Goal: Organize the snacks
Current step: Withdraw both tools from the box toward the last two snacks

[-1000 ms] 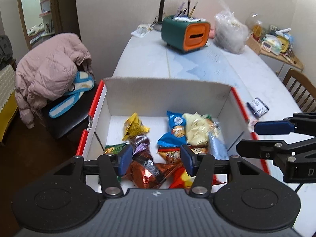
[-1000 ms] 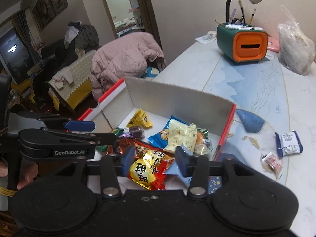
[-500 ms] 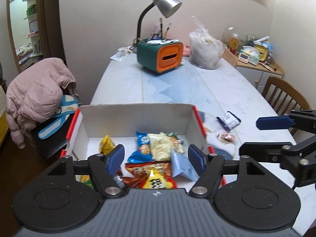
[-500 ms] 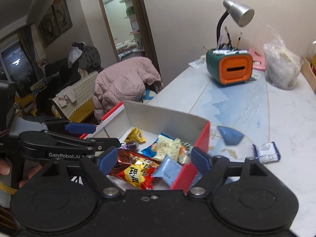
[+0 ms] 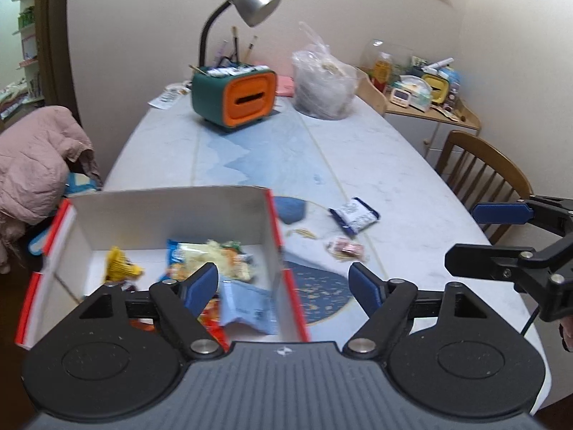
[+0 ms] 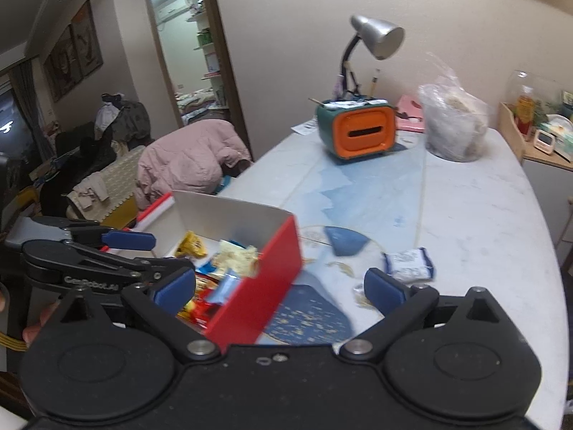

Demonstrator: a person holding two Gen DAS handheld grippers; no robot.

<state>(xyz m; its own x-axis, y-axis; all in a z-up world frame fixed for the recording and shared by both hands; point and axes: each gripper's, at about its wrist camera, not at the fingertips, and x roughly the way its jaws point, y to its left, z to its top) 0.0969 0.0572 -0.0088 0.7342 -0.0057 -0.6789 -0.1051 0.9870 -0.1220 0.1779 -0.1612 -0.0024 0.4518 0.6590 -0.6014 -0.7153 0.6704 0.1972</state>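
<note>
1. We hold the left hand-held gripper [image 5: 283, 286] above the near right corner of the red box [image 5: 286, 286]; its jaws have just been opening, stand wide, and nothing is between them.
2. Our right hand-held gripper [image 6: 279, 288] also has its jaws spread wide after opening, empty, over the red wall of the box.
3. The snacks [image 5: 215, 261] lie in the box, at the near left of the table [image 5: 376, 165].
4. A blue-and-white packet [image 5: 354, 215] and a small pink wrapper [image 5: 345, 247] lie on the table, right of the box, near each other.
</note>
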